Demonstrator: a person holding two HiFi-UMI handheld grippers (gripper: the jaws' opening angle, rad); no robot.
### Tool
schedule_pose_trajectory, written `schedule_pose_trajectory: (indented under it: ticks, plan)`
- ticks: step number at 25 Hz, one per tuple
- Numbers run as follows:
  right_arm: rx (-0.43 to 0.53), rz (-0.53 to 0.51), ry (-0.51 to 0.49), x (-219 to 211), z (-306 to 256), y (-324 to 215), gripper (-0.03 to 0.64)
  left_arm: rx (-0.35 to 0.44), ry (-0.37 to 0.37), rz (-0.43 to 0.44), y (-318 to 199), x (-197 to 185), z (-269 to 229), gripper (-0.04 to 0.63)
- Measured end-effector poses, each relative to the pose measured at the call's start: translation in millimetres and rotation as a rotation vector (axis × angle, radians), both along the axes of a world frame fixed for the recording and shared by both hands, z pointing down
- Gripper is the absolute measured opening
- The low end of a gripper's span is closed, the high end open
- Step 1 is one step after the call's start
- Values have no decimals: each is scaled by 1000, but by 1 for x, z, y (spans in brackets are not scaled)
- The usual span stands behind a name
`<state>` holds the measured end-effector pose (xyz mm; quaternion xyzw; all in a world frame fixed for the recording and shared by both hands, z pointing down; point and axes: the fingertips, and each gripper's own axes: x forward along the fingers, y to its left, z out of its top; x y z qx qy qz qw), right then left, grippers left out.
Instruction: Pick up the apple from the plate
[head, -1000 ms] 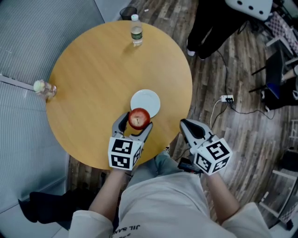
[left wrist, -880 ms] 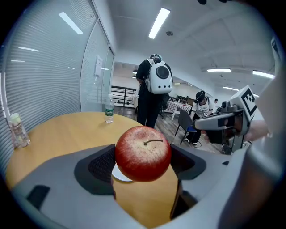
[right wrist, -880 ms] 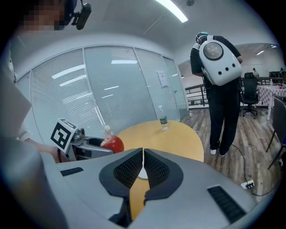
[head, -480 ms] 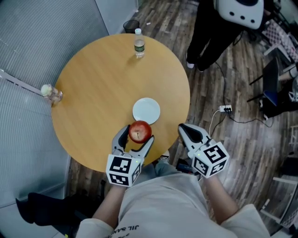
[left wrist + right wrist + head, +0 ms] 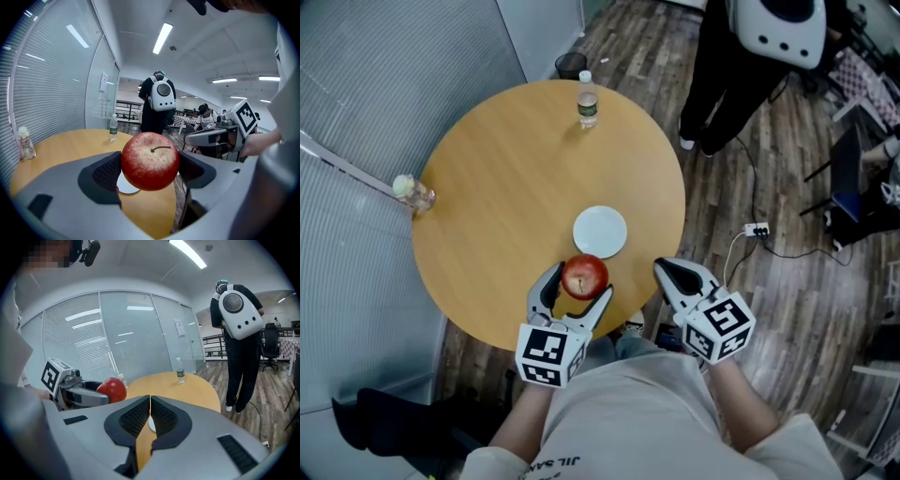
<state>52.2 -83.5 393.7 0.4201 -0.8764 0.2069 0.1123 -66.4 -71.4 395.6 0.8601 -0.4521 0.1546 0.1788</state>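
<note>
Two grippers hang over the near edge of a round wooden table (image 5: pixel 516 187), seen from the head view: the left gripper (image 5: pixel 581 282) has a red apple (image 5: pixel 584 276) clamped between its tips, and the right gripper (image 5: pixel 667 269) sits just beside the table's rim, off to the side. The apple is clear of the white plate (image 5: pixel 600 232), which lies bare on the table just beyond it. A water bottle (image 5: pixel 588 101) stands at the far edge, a small jar (image 5: pixel 414 193) at the left edge, and a person in black (image 5: pixel 741 66) stands on the wooden floor past the table. From the left gripper view, the dark padded fingers (image 5: pixel 105 174) press on both sides of the apple, stem up, with the plate showing beneath it on the table. From the right gripper view, that gripper's fingers (image 5: pixel 137 419) are closed together with nothing between them, and the apple shows off to the left.
</note>
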Motion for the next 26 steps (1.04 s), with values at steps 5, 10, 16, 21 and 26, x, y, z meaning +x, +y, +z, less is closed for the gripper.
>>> schedule_pose_trajectory:
  ticks: [5,10,16,21,26]
  plan:
    - [-7,-7,8,-4,3,3,32,1,4,5,1,0,0,383]
    - [-2,-3,1,-8,0,5,32,1,4,11,2,-2,-3,383]
    - [2,-5,4,-9,-1,6,31,7,-2,17,4,-4,-3,383]
    - [4,-6,5,-13,-2,6,32,11,-8,21,3,-9,-6,383]
    - [13,-2,12,-15,-2,5,31,11,-5,26,2,-12,-5,383]
